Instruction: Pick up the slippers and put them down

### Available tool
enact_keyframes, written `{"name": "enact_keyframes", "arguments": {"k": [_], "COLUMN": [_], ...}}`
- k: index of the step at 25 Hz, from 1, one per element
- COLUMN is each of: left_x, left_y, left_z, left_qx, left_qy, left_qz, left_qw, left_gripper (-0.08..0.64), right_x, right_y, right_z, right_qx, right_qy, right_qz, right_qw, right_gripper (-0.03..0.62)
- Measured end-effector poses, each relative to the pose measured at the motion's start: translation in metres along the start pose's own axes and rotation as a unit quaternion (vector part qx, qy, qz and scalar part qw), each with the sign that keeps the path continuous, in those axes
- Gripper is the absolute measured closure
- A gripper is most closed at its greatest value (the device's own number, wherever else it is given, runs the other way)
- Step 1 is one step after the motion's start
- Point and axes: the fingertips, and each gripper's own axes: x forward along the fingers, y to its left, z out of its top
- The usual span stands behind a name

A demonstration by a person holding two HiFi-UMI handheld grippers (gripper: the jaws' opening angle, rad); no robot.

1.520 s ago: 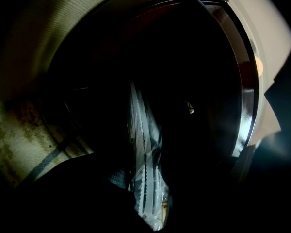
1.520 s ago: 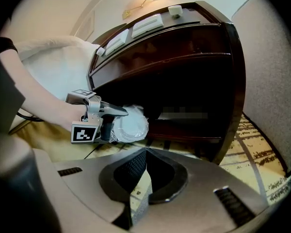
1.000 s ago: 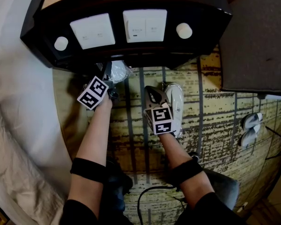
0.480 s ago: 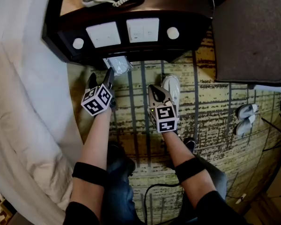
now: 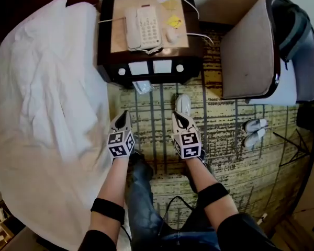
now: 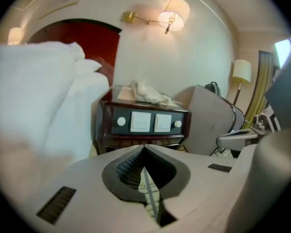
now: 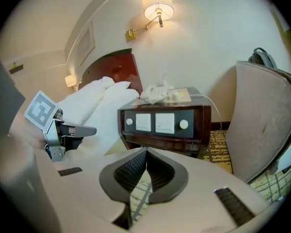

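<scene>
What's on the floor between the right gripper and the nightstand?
A white slipper lies on the carpet there; the head view shows it.

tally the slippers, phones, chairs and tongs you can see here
slippers: 3
phone: 1
chair: 1
tongs: 2, left tongs and right tongs
total: 7

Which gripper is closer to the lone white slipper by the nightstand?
Right. The right gripper points at the slipper from close by; the left gripper is off to its left, beside the bed.
</scene>
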Motion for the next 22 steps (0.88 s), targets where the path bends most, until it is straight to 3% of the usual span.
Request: {"name": "enact_keyframes", "arguments": {"k": [5,12,17,22], "left_x": [-0.11,-0.219,-0.28,-0.317], "left_y": [-0.047,-0.097,-0.111,-0.126], "left_z": [0.07,0.154,0.195,0.209], "left_qx": [0.053,0.101,0.1,0.123], "left_qy": [-0.003,-0.035,-0.067,-0.077], "left_qz": [-0.013,-0.024,-0.021,-0.024], "left_qw": [0.9985,0.994,0.9925,0.9891], "left_gripper": [0.56,0.56,0.56,0.56], "right_x": [-0.096,-0.203,-0.266,-0.314], "right_y": [0.025,0.032,0.037,0.031], "right_z": [0.076,0.162,0.191,0.204], "right_qx": [-0.019,-0.036,-0.06,-0.058], "right_qy": [-0.002,-0.024,-0.027,-0.038], "right_qz": [0.021,0.037,0.052,0.036], "right_qw": [1.0,0.998,0.997,0.997], "right_gripper": [0.592,0.592,0.592,0.592]}}
